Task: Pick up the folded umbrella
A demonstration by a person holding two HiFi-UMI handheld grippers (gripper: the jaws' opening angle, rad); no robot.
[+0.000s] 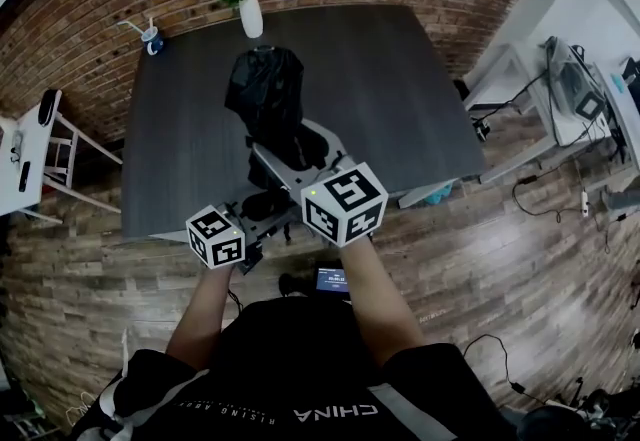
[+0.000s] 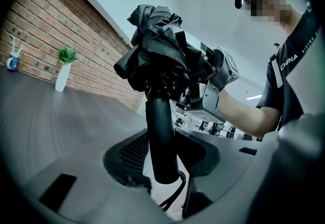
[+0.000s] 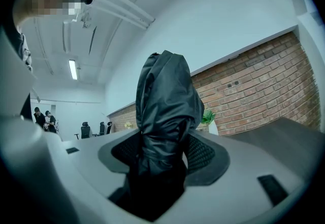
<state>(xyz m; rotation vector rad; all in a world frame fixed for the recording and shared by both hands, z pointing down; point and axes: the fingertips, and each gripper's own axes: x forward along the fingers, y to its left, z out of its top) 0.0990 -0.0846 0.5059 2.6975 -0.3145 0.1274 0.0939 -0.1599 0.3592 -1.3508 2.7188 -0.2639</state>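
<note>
Jaws clamped the folded umbrella (image 1: 265, 94): left gripper (image 2: 162, 159) on its smooth cylindrical handle (image 2: 160, 131), right gripper (image 3: 157, 167) on crumpled glossy fabric (image 3: 167, 101); slim white vase (image 1: 251, 17) at twelve o'clock

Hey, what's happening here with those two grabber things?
A person holds a two-jaw gripper in each hand, and both are clamped on a black folded umbrella over a dark table. The left gripper grips its handle; the right gripper grips the bunched fabric. A white vase with a plant stands at the table's far edge.
</note>
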